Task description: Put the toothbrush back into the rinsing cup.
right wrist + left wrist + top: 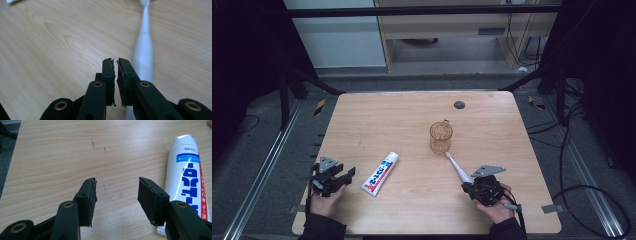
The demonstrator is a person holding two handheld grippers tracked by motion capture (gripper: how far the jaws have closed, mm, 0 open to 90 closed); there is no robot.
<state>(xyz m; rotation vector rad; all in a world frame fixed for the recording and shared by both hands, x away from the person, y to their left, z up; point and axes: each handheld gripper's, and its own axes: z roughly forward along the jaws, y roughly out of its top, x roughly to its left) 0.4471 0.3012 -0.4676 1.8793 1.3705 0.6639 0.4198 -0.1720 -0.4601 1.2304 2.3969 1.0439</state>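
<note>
A white, blue and red toothpaste tube (380,173) lies flat on the wooden table (412,120), left of centre. My left gripper (343,179) rests just left of it, open, with bare wood between its jaws; the toothpaste tube (188,177) lies beside its right jaw. An amber glass mug (441,137) stands upright near the middle. A white electric toothbrush (458,168) lies on the table with its head near the mug. My right gripper (469,188) sits at the handle end, shut with nothing between its jaws. The toothbrush (144,47) runs along the right side of my right gripper (115,60).
A small dark round disc (459,104) is set in the table near the far edge. Black frame posts and cables stand around the table on the floor. A hand holds each gripper at the near edge.
</note>
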